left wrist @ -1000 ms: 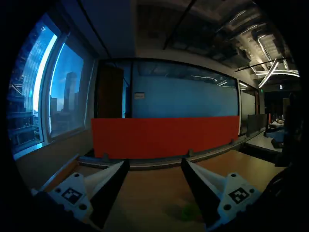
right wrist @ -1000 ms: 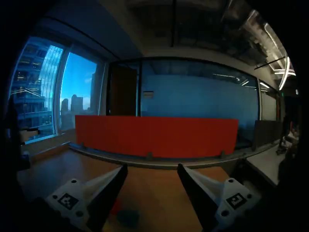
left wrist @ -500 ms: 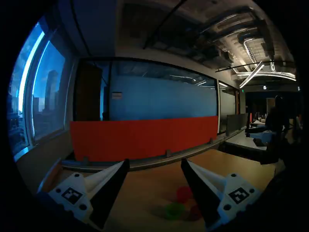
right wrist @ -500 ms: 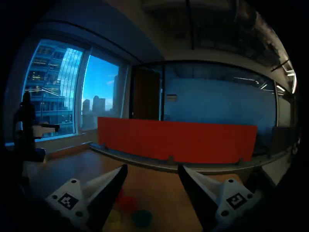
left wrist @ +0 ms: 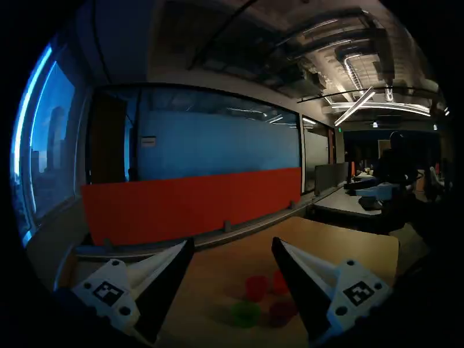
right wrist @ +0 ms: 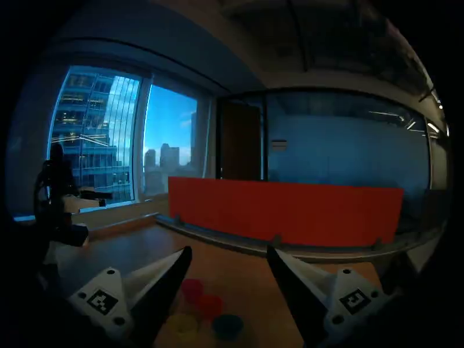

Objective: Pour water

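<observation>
Several small coloured cups stand close together on the wooden table (left wrist: 348, 249). In the left gripper view I see a red cup (left wrist: 255, 287), a second red cup (left wrist: 280, 281), a green cup (left wrist: 246, 313) and a dark red cup (left wrist: 283, 310), low between my fingers. My left gripper (left wrist: 232, 240) is open above and short of them. In the right gripper view a red cup (right wrist: 192, 287), another red cup (right wrist: 210, 305), a blue cup (right wrist: 227, 326) and a yellow cup (right wrist: 181, 325) sit below my open right gripper (right wrist: 228, 249). The light is too dim to show water or cup contents.
An orange divider panel (left wrist: 191, 203) runs along the table's far edge, with a blue glass wall behind it. Tall windows (right wrist: 98, 151) are on the left. A dark shape with a white part (right wrist: 58, 200) stands at the table's left end. More desks (left wrist: 359, 200) lie to the right.
The left gripper view has swung right and the right gripper view left. The cups have risen into sight between the fingers of both grippers. Both grippers stay open.
</observation>
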{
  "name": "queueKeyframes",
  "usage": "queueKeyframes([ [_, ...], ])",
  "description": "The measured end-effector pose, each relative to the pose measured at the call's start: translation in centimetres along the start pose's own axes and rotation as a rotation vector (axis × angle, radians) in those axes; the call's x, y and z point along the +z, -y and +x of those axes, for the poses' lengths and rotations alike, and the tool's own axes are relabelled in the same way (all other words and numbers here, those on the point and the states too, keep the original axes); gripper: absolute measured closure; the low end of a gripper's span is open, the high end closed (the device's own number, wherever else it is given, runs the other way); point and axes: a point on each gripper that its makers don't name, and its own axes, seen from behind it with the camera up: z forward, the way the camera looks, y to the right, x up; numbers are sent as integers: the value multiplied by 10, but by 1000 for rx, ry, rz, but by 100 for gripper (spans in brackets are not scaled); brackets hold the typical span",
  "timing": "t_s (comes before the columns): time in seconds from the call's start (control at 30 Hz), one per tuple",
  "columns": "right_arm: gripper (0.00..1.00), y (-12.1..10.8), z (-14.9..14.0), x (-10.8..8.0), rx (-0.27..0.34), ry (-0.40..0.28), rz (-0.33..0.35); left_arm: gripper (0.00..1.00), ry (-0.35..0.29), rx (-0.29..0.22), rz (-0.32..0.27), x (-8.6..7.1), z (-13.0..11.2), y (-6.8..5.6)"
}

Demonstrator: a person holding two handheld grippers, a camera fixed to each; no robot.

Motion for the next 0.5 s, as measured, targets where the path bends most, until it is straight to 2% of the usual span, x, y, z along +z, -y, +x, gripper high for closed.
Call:
queueKeyframes([
  [0.5,0,6,-22,2,-46,129,80,1,60,7,-97,8,-12,-13],
])
